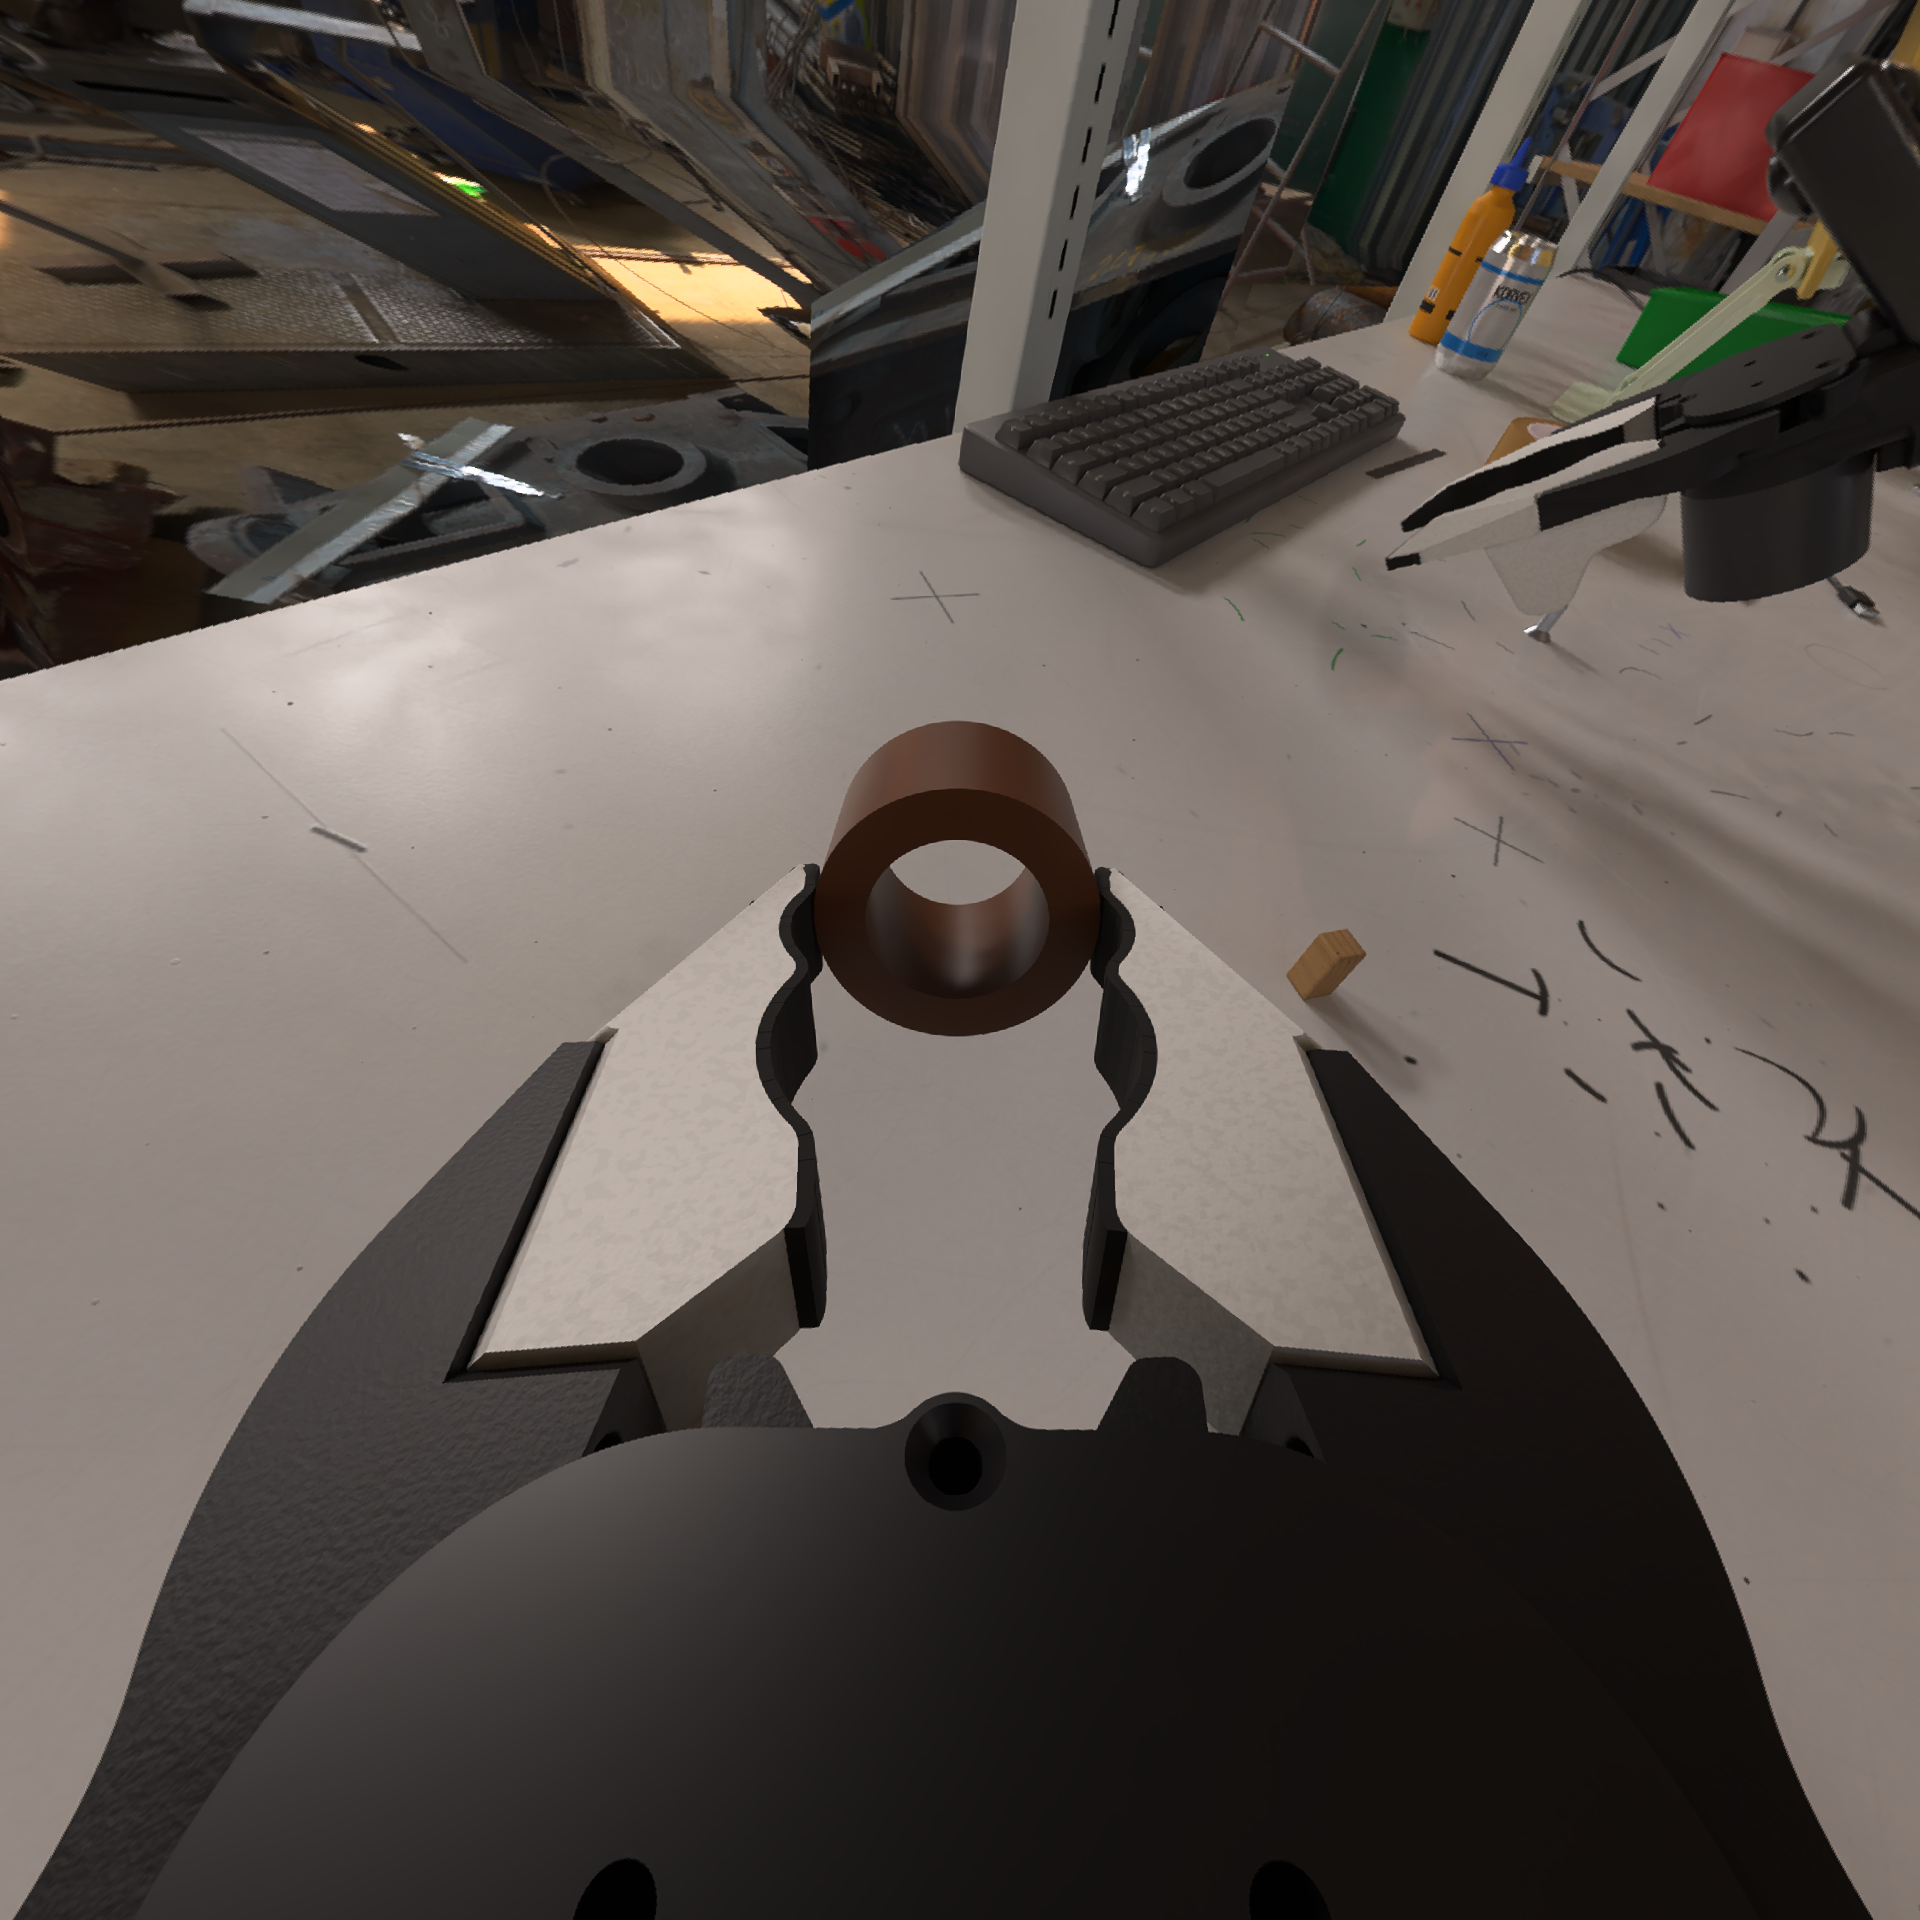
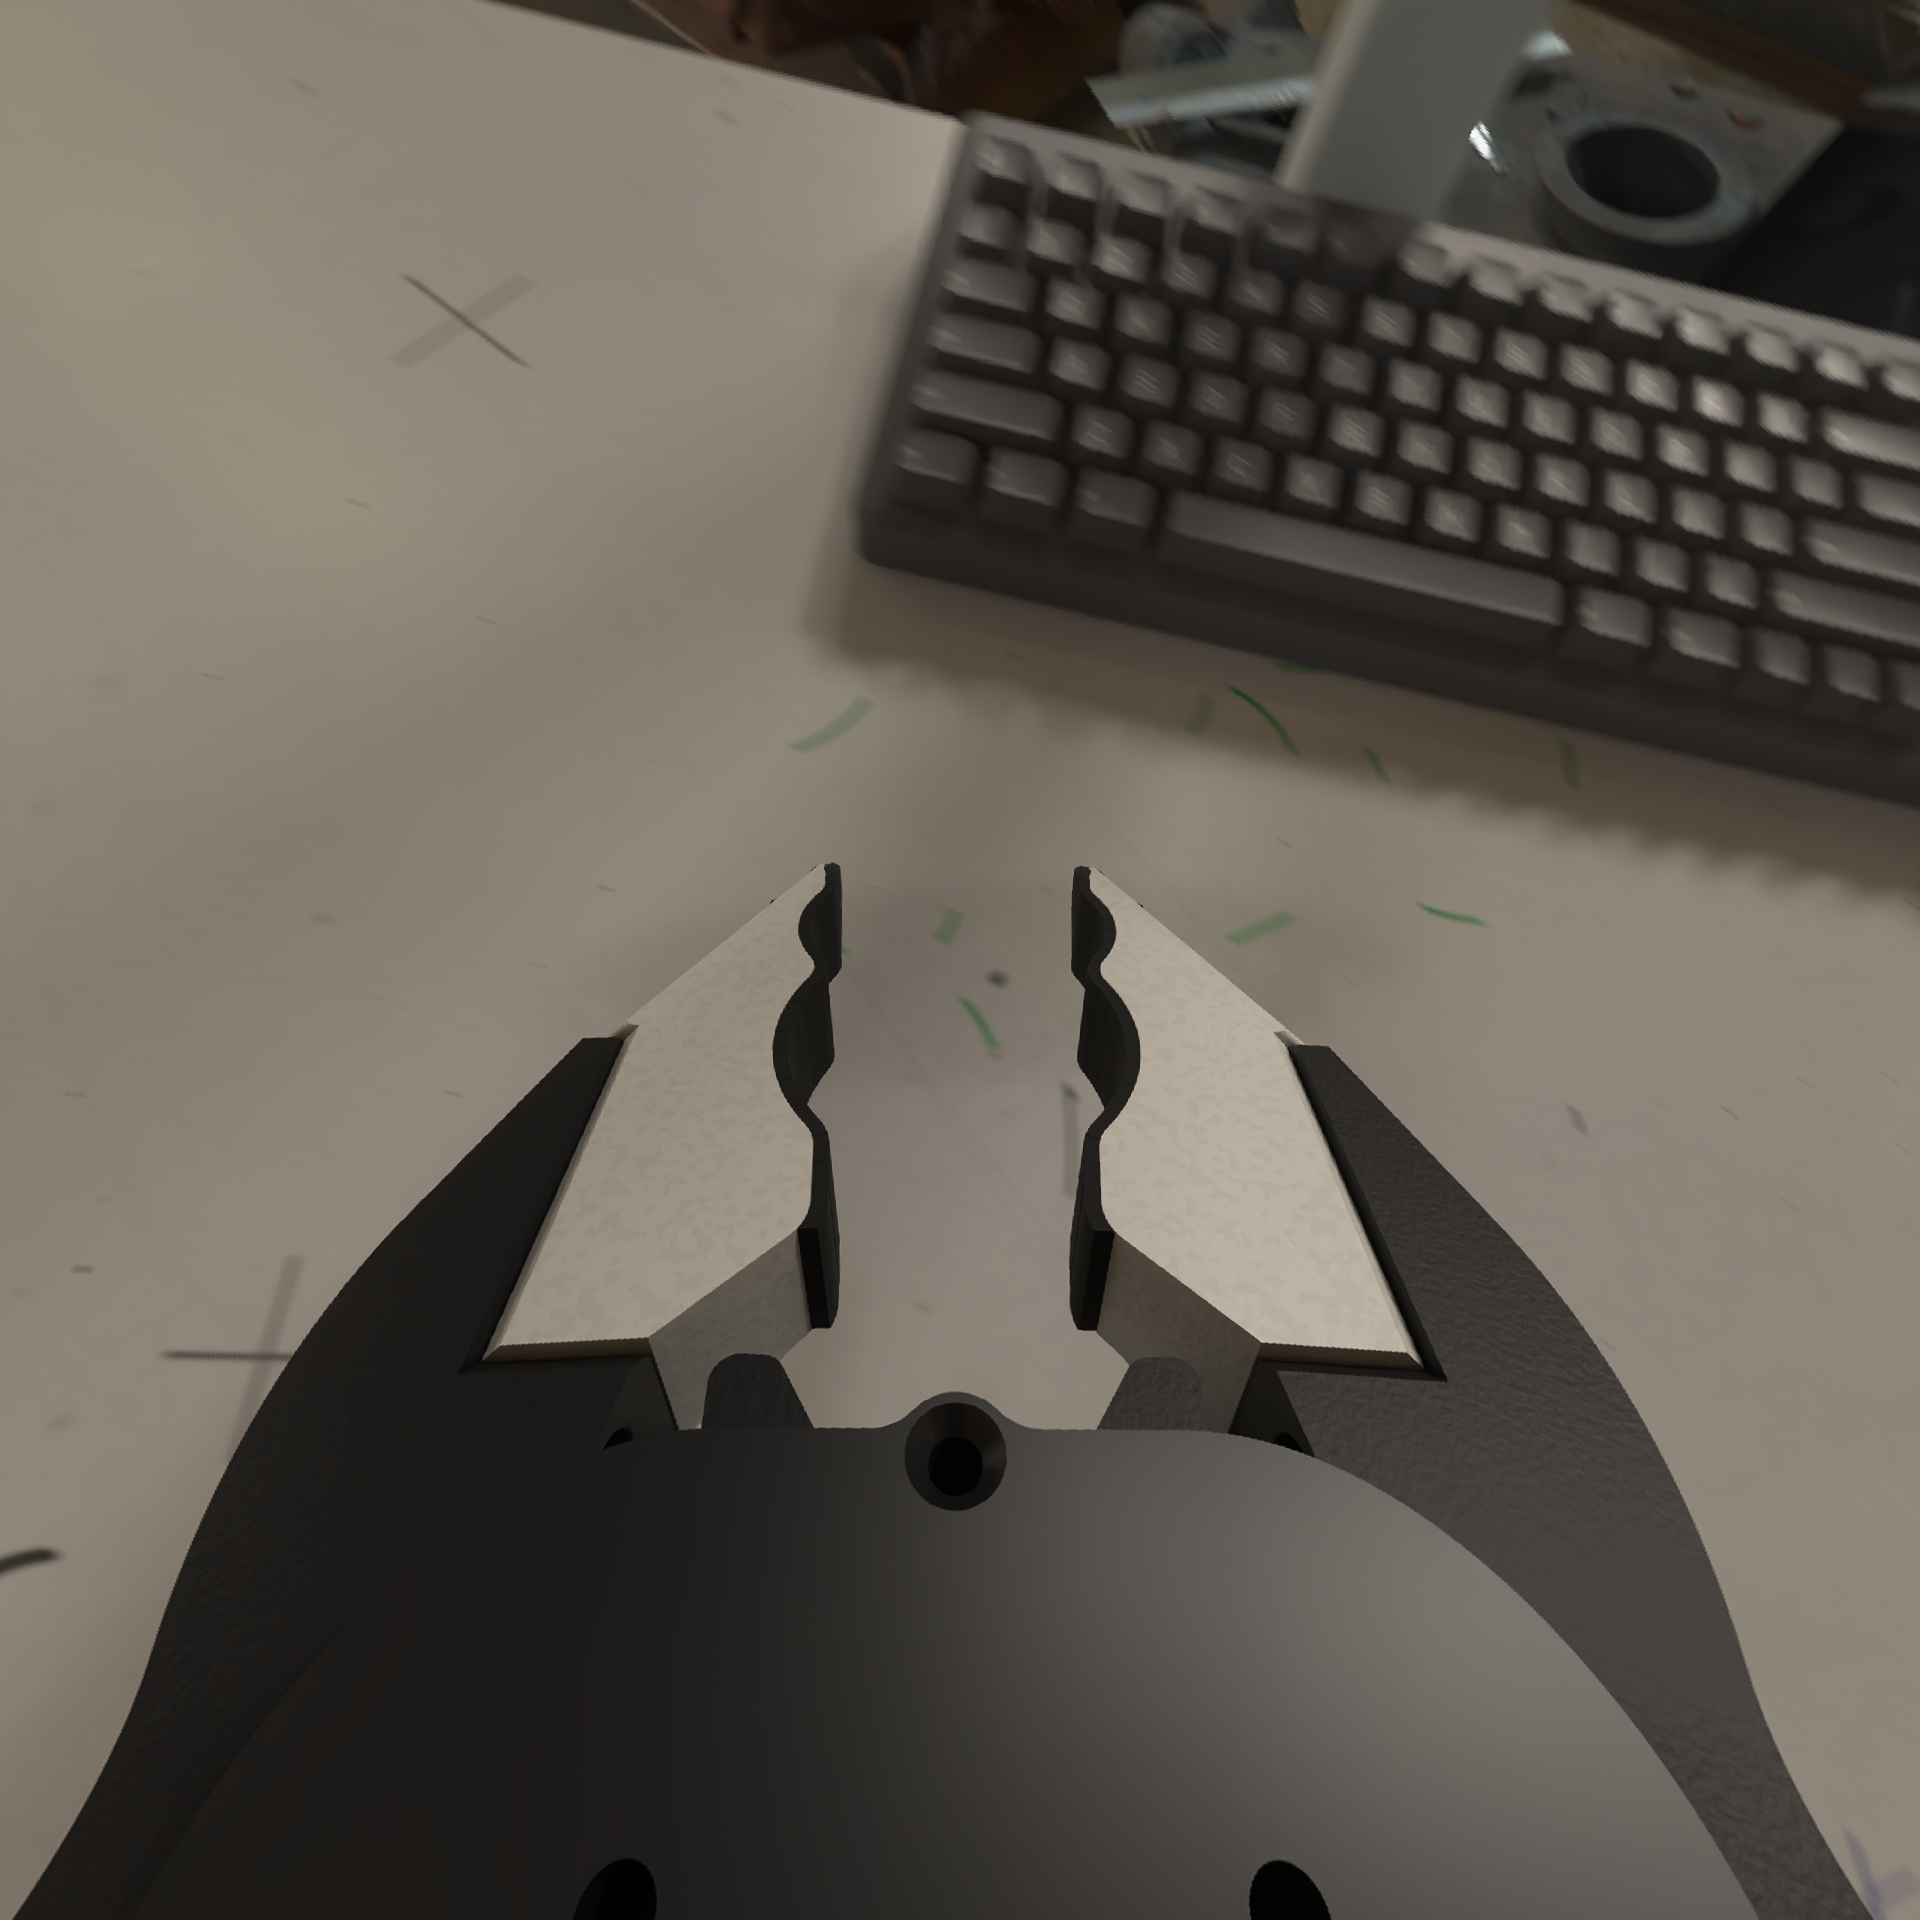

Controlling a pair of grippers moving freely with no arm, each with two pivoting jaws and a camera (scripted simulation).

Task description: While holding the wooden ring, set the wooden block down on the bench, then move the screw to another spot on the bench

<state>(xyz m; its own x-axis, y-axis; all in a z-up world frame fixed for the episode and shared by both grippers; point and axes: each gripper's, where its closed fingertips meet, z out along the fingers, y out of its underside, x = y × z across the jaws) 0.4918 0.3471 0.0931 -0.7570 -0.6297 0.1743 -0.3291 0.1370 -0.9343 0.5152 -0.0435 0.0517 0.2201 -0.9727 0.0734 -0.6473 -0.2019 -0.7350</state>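
Observation:
My left gripper (image 1: 954, 883) is shut on a dark brown wooden ring (image 1: 954, 914), held by its sides at the fingertips above the white bench (image 1: 520, 831). A small light wooden block (image 1: 1325, 963) lies on the bench just right of my left fingers. My right gripper (image 2: 956, 883) is open and empty, low over the bench in front of the keyboard. It also shows in the left wrist view (image 1: 1403, 538) at the far right. A small silver screw (image 1: 1545, 627) lies on the bench below it. The screw is not in the right wrist view.
A dark grey keyboard (image 1: 1184, 447) (image 2: 1434, 447) lies at the bench's far edge. A black cylinder (image 1: 1766, 530), an orange bottle (image 1: 1465, 249), a white can (image 1: 1496, 301) and a green box (image 1: 1725, 332) stand at the far right. The bench edge runs along the far left.

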